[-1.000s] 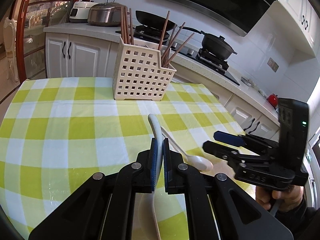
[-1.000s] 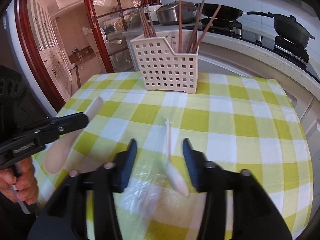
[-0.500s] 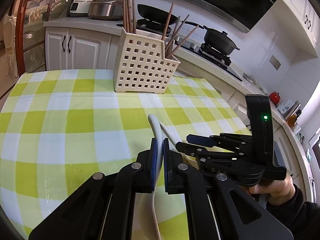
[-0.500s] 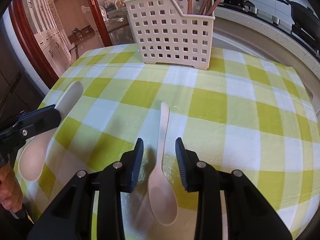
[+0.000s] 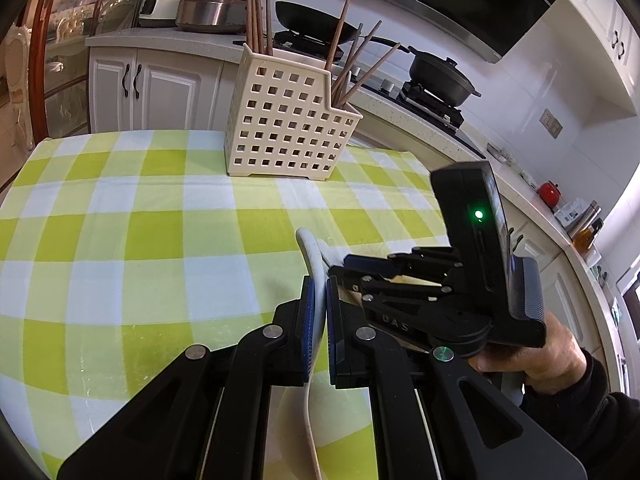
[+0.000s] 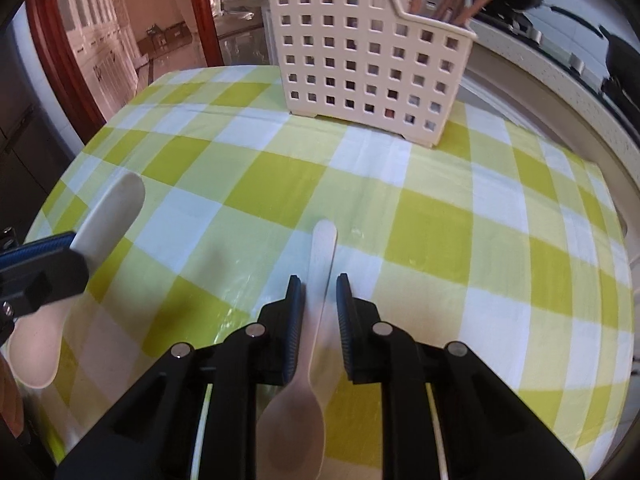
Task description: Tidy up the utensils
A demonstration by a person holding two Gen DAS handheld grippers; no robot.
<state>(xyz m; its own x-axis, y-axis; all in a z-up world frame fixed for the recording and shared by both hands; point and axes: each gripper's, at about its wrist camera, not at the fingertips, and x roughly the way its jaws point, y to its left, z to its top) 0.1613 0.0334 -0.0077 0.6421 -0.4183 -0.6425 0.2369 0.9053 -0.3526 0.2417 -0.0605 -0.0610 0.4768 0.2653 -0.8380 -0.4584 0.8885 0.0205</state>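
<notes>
Since 1 s ago: R gripper moved in over table spoon, jaws narrowed round handle; basket nearer.

L wrist view: left gripper clamped on white spoon, handle w/ pads touching both sides, bowl end behind. Utensil basket far side of table, chopsticks inside.

R wrist view: right gripper part-open, straddling second spoon, not yet pinched. Spoon flat on cloth, handle twd basket.

Handling est.: light, stiff, smooth plastic, likely slippery; grip mid-handle.
</notes>
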